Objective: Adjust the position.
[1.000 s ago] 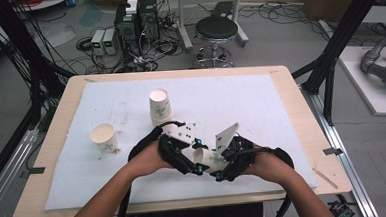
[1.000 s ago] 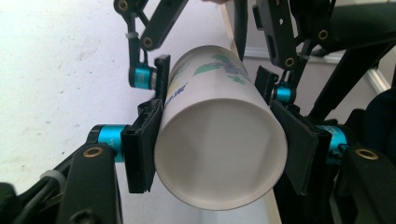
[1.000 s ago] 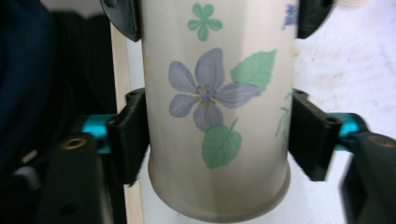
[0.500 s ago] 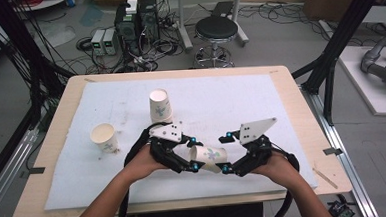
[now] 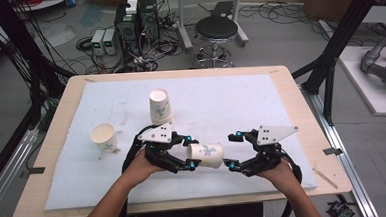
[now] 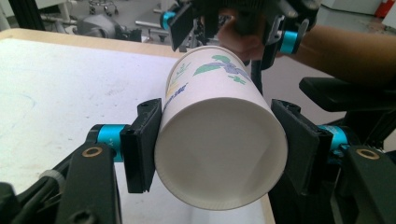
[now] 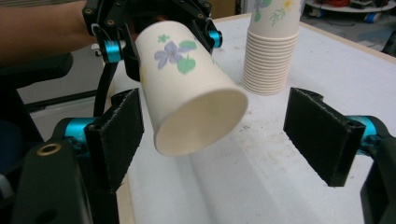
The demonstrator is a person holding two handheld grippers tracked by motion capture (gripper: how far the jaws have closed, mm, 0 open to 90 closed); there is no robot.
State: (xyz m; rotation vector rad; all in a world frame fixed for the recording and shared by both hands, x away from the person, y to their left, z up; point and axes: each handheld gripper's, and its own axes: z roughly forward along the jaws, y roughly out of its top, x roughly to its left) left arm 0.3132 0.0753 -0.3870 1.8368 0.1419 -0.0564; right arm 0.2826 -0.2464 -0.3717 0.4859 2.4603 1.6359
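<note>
Paper cup [image 5: 206, 155] gripped sideways by left claw [image 5: 189, 152]; right claw [image 5: 231, 149] released, cup stack [image 5: 160, 107] behind.

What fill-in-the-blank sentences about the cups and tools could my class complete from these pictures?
1. The left tool grips a paper ____ lying sideways.
2. The right tool has its jaws ____.
3. The stack of cups stands upside ____.
4. The lone cup stands nearest the person's ____ arm.

Missing words: cup; open; down; left

Left gripper [image 6: 219, 149] clamped on flowery paper cup [image 6: 219, 140], bottom facing camera, right gripper [image 6: 233, 23] right behind, white table [image 6: 60, 88].
</note>
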